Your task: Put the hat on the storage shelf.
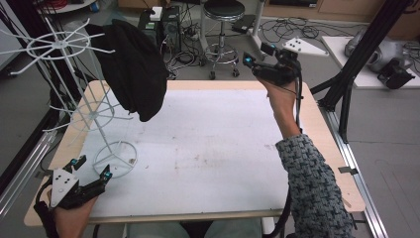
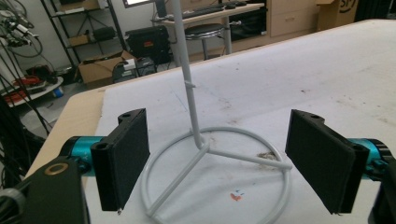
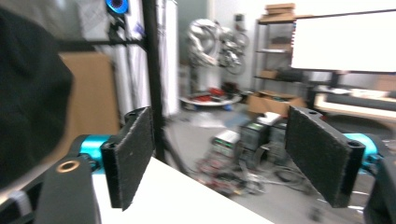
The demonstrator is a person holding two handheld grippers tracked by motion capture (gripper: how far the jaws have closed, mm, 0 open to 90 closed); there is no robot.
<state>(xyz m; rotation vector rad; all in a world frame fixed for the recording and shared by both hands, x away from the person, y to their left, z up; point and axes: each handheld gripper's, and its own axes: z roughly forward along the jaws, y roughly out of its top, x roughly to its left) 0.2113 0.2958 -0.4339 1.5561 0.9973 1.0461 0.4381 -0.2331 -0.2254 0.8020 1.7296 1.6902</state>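
A white wire rack (image 1: 94, 106) stands at the table's left on a ring base (image 1: 115, 158), and a black fabric hat (image 1: 131, 69) hangs from its upper arms. My left gripper (image 1: 93, 167) rests low at the near left corner, open, its pads apart just in front of the ring base (image 2: 219, 132) and pole (image 2: 189, 79). My right gripper (image 1: 255, 53) is held up over the far right edge of the table, open, with nothing between its pads (image 3: 322, 158). In the right gripper view the hat (image 3: 28, 93) looms dark at the left.
A white mat covers the wooden table (image 1: 208, 144). Beyond the far edge stand a round stool (image 1: 224, 10), computer boxes and loose cables on the floor. A black frame post (image 1: 366, 44) rises at the right.
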